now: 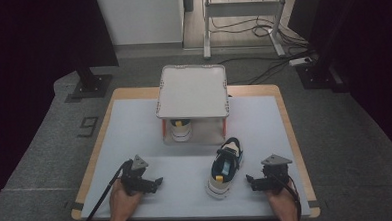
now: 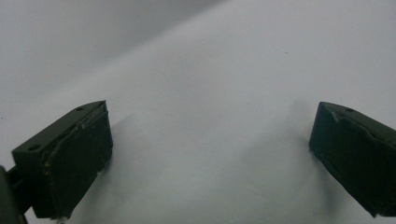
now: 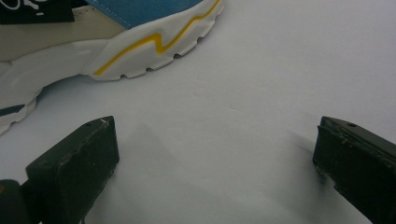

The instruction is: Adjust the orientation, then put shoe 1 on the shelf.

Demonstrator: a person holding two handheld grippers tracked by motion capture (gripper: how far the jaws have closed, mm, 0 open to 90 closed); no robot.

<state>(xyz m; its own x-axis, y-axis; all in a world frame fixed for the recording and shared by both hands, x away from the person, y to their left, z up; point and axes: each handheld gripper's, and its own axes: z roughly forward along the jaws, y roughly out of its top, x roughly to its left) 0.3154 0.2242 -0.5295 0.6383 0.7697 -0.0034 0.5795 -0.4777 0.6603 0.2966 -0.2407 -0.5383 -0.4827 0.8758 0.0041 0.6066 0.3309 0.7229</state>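
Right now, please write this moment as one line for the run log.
left claw: open, empty, on white mat | right claw: open, empty, beside blue-and-white sneaker | second white sneaker: under small white shelf

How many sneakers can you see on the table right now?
2. One sneaker lies in the open on the white mat, between the two claws and nearer the right claw. The other sneaker sits under the small raised shelf, partly hidden; more could be behind it.

Two sneakers, one on the mat (image 1: 225, 167), one under the shelf (image 1: 181, 129), one two-tier shelf (image 1: 192, 90), two grippers (image 1: 158, 182) (image 1: 250, 180)
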